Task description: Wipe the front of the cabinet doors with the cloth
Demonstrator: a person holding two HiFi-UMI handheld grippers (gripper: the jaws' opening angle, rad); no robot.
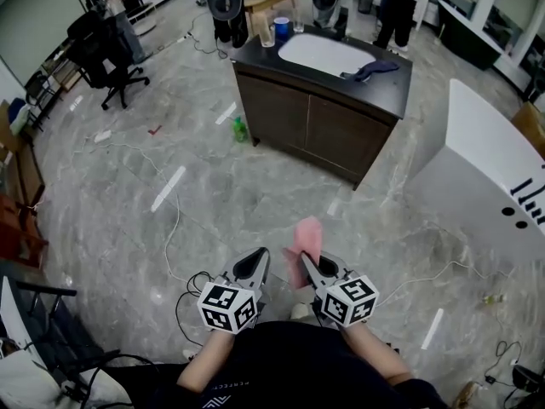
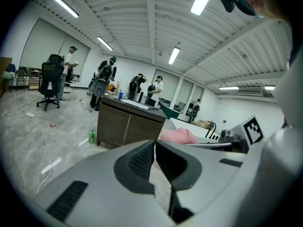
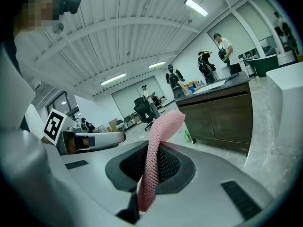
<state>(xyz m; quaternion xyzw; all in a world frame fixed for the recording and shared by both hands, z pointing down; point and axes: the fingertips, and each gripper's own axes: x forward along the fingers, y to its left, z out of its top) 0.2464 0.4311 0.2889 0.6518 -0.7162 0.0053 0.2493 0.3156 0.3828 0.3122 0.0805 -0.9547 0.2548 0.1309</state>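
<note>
Holds pink knitted cloth (image 1: 307, 237) in right tool (image 1: 301, 260), left tool (image 1: 259, 257) closed empty. Well short of dark wooden cabinet doors (image 1: 312, 126): approach, press flat.

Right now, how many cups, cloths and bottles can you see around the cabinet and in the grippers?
Cups: 2 (clear cup, blue cup, both on the cabinet).
Cloths: 2 (pink cloth in the right gripper, dark blue cloth on the cabinet).
Bottles: 1 (green bottle on the floor).
Total: 5.

An open lab hall: a freestanding sink cabinet (image 1: 317, 124) at 12 o'clock, an office chair (image 1: 102, 49) at 10, cables (image 1: 176, 220) strewn across the floor (image 1: 111, 186).
</note>
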